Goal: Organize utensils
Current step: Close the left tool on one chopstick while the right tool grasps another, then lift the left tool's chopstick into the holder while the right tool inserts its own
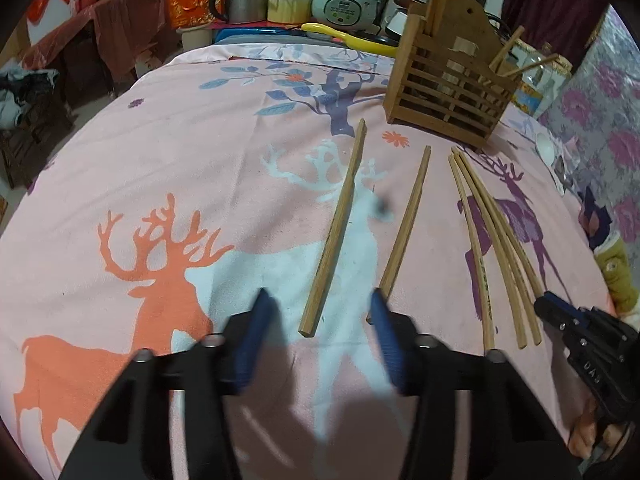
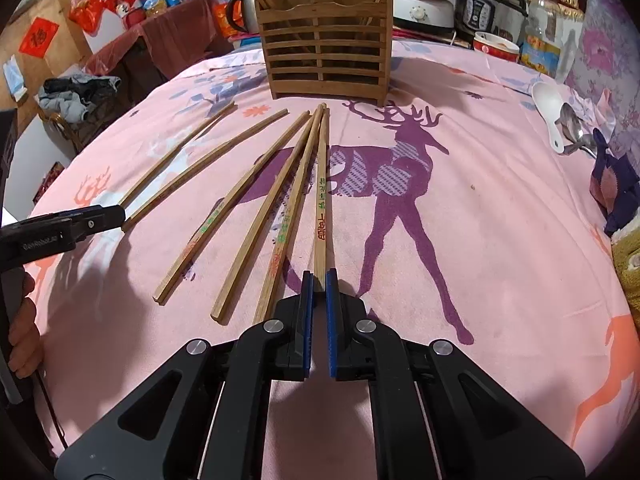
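Right fingers [image 2: 307, 292] around chopstick [image 2: 321, 208]

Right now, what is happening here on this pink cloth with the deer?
A person with two handheld grippers is sorting wooden chopsticks into the slatted wooden holder. The right gripper is shut on the rightmost printed chopstick, which lies on the cloth. The left gripper is open around the near end of a plain chopstick. Six chopsticks lie on the cloth.
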`<state>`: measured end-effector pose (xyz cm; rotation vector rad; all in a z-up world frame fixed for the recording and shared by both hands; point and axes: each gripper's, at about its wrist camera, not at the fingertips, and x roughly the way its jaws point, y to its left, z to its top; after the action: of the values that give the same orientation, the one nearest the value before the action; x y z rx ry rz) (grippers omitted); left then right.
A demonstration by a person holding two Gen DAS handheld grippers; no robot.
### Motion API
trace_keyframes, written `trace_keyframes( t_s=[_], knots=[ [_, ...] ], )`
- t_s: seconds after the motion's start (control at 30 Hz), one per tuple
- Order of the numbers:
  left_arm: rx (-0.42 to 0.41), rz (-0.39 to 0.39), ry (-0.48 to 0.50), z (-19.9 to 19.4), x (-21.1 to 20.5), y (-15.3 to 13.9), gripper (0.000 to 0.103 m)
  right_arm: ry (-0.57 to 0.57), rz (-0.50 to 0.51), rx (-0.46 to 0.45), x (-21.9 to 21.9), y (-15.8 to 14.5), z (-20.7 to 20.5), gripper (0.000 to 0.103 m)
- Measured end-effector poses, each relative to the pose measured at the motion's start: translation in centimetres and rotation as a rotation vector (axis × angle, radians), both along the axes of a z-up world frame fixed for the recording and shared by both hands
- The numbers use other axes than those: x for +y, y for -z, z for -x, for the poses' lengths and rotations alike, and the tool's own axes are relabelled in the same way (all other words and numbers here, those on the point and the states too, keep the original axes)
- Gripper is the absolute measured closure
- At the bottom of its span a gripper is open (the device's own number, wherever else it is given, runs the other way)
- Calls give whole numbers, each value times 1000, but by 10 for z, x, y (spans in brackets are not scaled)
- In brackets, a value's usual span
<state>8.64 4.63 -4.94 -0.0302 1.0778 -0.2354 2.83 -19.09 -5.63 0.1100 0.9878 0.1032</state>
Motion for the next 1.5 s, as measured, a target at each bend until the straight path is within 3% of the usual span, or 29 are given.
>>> trace_keyframes(
  t_s=[0.03, 0.1, 0.23, 0.4, 0.63, 1.13, 1.5],
  knots=[
    [0, -5, 7, 0, -2, 0, 75, 1, -6, 1, -1, 0, 0, 96],
    [-5, -21, 16, 1, -5, 1, 78, 3, -14, 3, -1, 0, -1, 95],
    [-4, -23, 29, 2, -6, 1, 95, 2, -9, 0, -2, 0, -1, 96],
    [-21, 1, 25, 4, -4, -3, 96, 16, 5, -58, -4, -10, 4, 97],
    [-83, -2, 24, 10, -7, -23, 97, 68, -81, -171, -22, -34, 13, 97],
    [-208, 41, 118, 6, -37, -120, 98, 82, -134, -375, -30, -123, 19, 97],
    [-256, 41, 178, -7, -66, -158, 98, 76, -119, -398, -30, -145, 5, 97]
  ],
)
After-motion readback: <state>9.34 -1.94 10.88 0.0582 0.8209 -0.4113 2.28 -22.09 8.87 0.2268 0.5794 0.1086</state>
